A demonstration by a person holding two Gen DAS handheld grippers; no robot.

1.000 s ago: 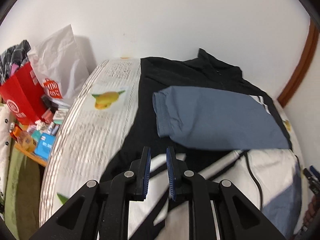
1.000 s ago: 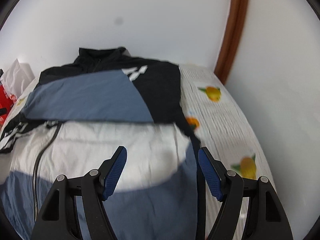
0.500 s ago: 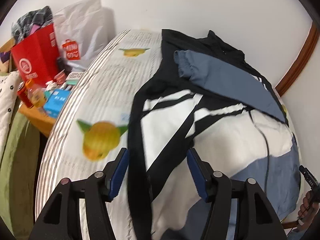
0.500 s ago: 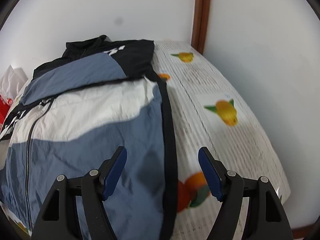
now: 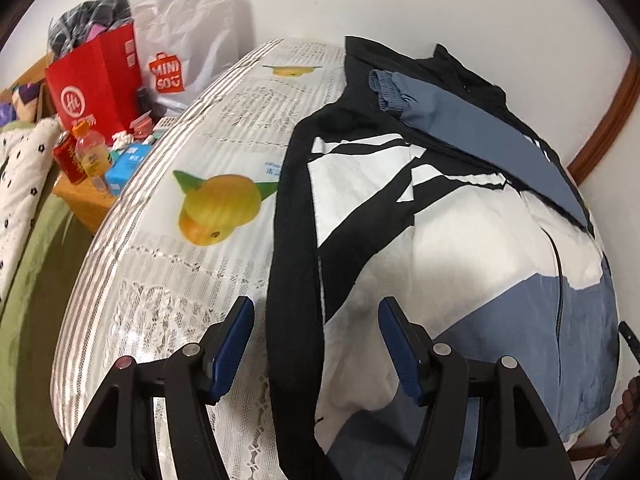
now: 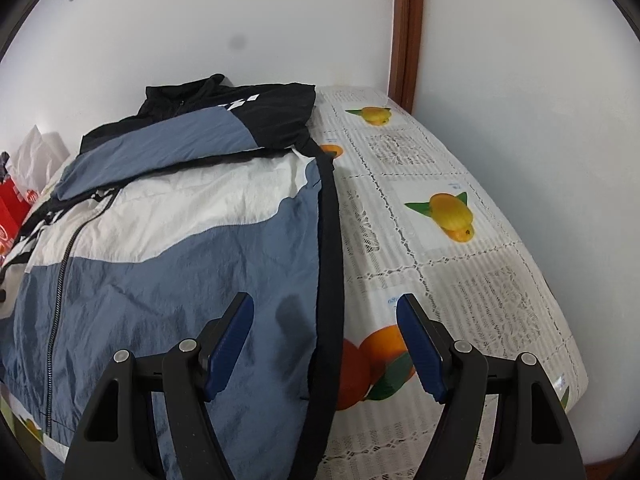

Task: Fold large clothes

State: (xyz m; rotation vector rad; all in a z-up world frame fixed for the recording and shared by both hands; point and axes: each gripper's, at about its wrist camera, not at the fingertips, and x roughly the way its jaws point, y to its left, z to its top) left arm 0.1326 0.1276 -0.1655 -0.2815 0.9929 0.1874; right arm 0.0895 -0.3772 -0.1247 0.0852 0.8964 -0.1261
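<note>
A large black, white and blue zip jacket (image 5: 460, 248) lies flat on a table with a fruit-print cloth (image 5: 192, 248). Both sleeves are folded across its upper part, a blue one (image 5: 480, 132) on top. My left gripper (image 5: 316, 322) is open and empty, low over the jacket's black left side edge near the hem. In the right wrist view the jacket (image 6: 168, 240) fills the left half. My right gripper (image 6: 324, 318) is open and empty, straddling the black right side edge (image 6: 332, 264) near the hem.
The table stands in a corner against white walls, with brown trim (image 6: 404, 32) at the back right. Left of the table are a red bag (image 5: 96, 80), a white Miniso bag (image 5: 188, 48), bottles (image 5: 90, 156) and boxes on a low wooden stand.
My left gripper opened and drew back from the sleeve to the jacket's left edge near the hem. My right gripper, open throughout, drew back to the right edge near the hem.
</note>
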